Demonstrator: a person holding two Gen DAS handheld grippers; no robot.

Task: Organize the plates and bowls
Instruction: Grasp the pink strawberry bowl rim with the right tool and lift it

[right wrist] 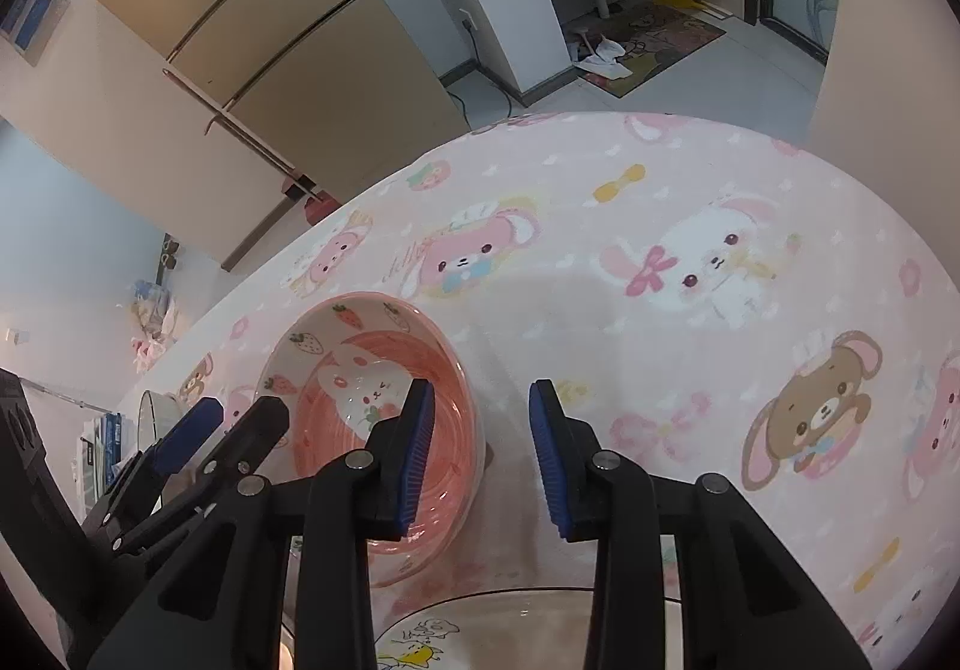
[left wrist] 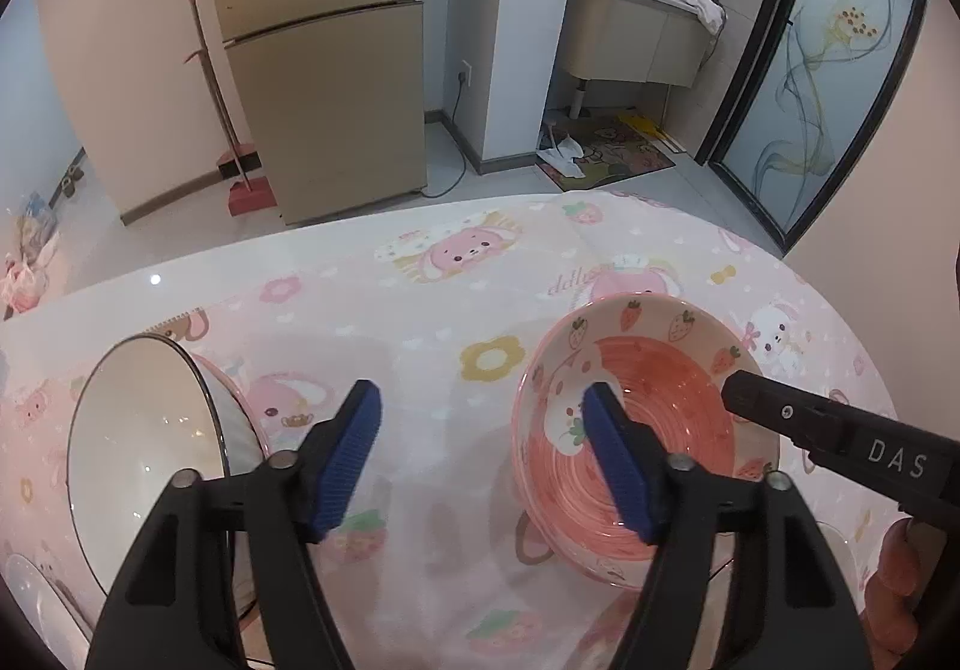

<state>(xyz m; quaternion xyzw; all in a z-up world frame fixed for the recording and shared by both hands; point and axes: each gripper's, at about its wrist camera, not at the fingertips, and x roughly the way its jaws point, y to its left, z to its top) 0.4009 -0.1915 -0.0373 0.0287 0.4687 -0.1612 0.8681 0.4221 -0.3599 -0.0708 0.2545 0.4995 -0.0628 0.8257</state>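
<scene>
The pink strawberry bowl [left wrist: 645, 442] is sitting upright on the cartoon-print tablecloth [left wrist: 420, 322], its mouth facing up; being round, it is showing no long axis, and its rabbit picture is lying on the inner wall toward 10 o'clock in the left wrist view.

The left gripper [left wrist: 483, 454] is standing partly open, straddling the bowl's near-left rim: one blue pad is hanging inside the bowl, the other over bare cloth at 9 o'clock of it, neither visibly pressing. The right gripper [right wrist: 483, 457] is standing narrower, its left pad inside the bowl [right wrist: 384, 430] and its right pad outside the rim at 3 o'clock; whether the pads are touching the wall I cannot tell.

Only the left wrist view is showing a white bowl [left wrist: 150, 460] tilted on its side at 9 o'clock. Only the right wrist view is showing a printed plate [right wrist: 480, 634] at 6 o'clock.
</scene>
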